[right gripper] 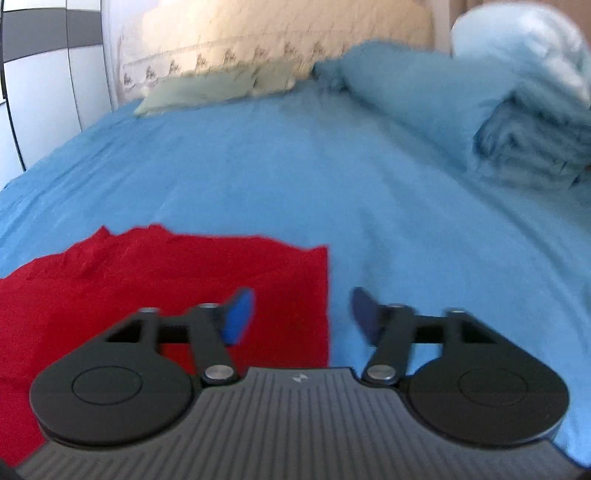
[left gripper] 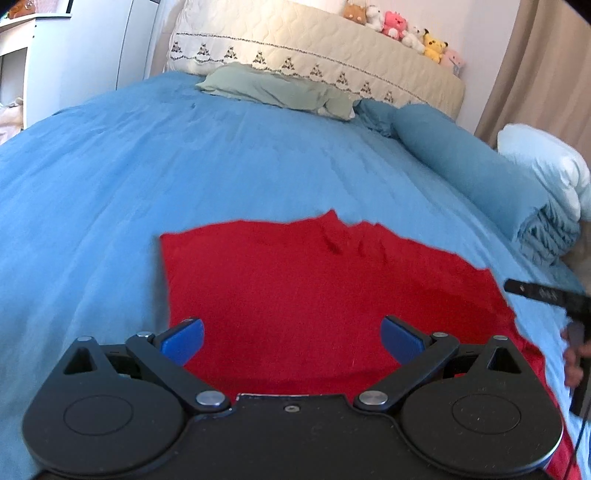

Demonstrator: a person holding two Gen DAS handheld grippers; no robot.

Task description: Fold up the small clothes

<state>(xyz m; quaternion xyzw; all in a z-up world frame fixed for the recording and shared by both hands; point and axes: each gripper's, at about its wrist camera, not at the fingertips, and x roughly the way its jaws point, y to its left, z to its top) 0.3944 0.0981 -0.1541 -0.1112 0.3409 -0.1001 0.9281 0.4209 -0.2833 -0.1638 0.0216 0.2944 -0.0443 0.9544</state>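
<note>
A red garment (left gripper: 314, 288) lies spread flat on the blue bedspread (left gripper: 184, 166), with a wavy far edge. My left gripper (left gripper: 291, 338) hovers over its near middle, jaws wide apart, nothing between the blue pads. In the right wrist view the red garment (right gripper: 166, 288) fills the lower left, its straight right edge running down between my fingers. My right gripper (right gripper: 303, 314) stands open above that edge, one blue pad over the red cloth, the other over the bedspread (right gripper: 332, 166). The right gripper's black body (left gripper: 543, 293) and a hand's fingers show at the right edge of the left wrist view.
A rolled blue duvet (left gripper: 480, 173) and a white pillow (left gripper: 546, 162) lie along the bed's right side. A green pillow (left gripper: 273, 88) and cream padded headboard (left gripper: 314, 48) with several plush toys (left gripper: 402, 29) stand at the far end. White furniture stands far left.
</note>
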